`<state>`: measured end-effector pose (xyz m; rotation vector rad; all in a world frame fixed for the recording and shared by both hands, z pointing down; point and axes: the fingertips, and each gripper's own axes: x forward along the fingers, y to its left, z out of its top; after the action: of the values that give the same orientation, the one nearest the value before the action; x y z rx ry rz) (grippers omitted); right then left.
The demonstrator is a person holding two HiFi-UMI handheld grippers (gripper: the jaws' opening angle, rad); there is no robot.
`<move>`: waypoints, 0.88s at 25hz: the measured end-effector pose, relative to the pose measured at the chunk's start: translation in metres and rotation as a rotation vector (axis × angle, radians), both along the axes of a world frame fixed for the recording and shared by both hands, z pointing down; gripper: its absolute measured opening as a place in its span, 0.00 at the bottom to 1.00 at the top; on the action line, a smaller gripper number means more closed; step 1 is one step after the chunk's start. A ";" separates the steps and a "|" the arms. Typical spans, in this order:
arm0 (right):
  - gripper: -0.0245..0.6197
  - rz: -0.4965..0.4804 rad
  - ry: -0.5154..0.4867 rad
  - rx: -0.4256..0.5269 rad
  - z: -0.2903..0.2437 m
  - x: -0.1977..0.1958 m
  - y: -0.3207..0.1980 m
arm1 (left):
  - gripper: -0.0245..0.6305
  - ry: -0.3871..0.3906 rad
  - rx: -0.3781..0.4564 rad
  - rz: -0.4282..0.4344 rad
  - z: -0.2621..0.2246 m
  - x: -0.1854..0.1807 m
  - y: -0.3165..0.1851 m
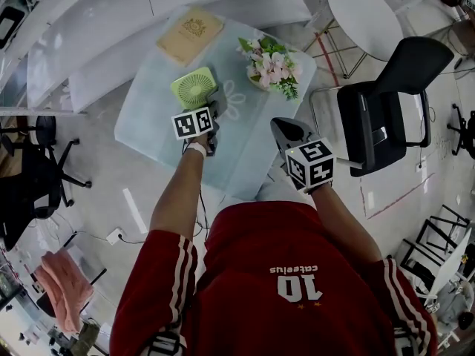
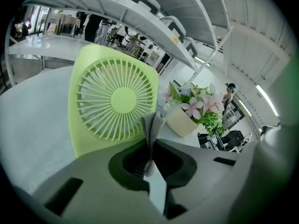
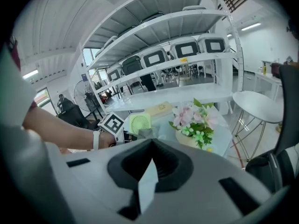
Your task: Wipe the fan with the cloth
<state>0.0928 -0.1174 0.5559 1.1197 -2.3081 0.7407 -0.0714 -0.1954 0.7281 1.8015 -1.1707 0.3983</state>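
Note:
A light-green square fan (image 1: 194, 87) stands upright on the glass table (image 1: 148, 117). It fills the left gripper view, where the fan (image 2: 112, 101) shows its round grille. My left gripper (image 1: 212, 119) is just right of the fan and close to it. In its own view the left gripper (image 2: 152, 146) is shut on a folded grey cloth (image 2: 152, 125), whose tip reaches the fan's lower right edge. My right gripper (image 1: 286, 129) hovers off the table's near right side. The right gripper (image 3: 150, 146) is shut with nothing in it, and the fan (image 3: 140, 123) lies beyond.
A pot of pink flowers (image 1: 272, 67) stands right of the fan on the table. A tan book (image 1: 190, 35) lies at the far edge. A black chair (image 1: 390, 113) stands to the right and a round white table (image 1: 364, 17) beyond it. White shelving (image 3: 177, 36) runs behind.

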 end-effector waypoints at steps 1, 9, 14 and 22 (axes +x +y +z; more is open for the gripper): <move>0.05 -0.001 0.001 -0.001 0.001 0.000 0.000 | 0.08 0.001 0.000 -0.001 0.000 0.000 -0.001; 0.05 -0.004 0.005 -0.004 0.002 0.002 0.000 | 0.08 0.010 0.000 -0.016 0.002 0.000 -0.002; 0.05 -0.003 0.008 -0.009 0.004 0.003 0.000 | 0.08 0.009 -0.003 -0.019 0.004 -0.003 -0.002; 0.05 -0.009 0.010 -0.009 0.004 -0.001 0.001 | 0.08 -0.001 -0.004 -0.019 0.006 -0.011 0.000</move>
<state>0.0922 -0.1167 0.5603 1.1058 -2.2982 0.7400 -0.0820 -0.1953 0.7340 1.7853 -1.1866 0.3903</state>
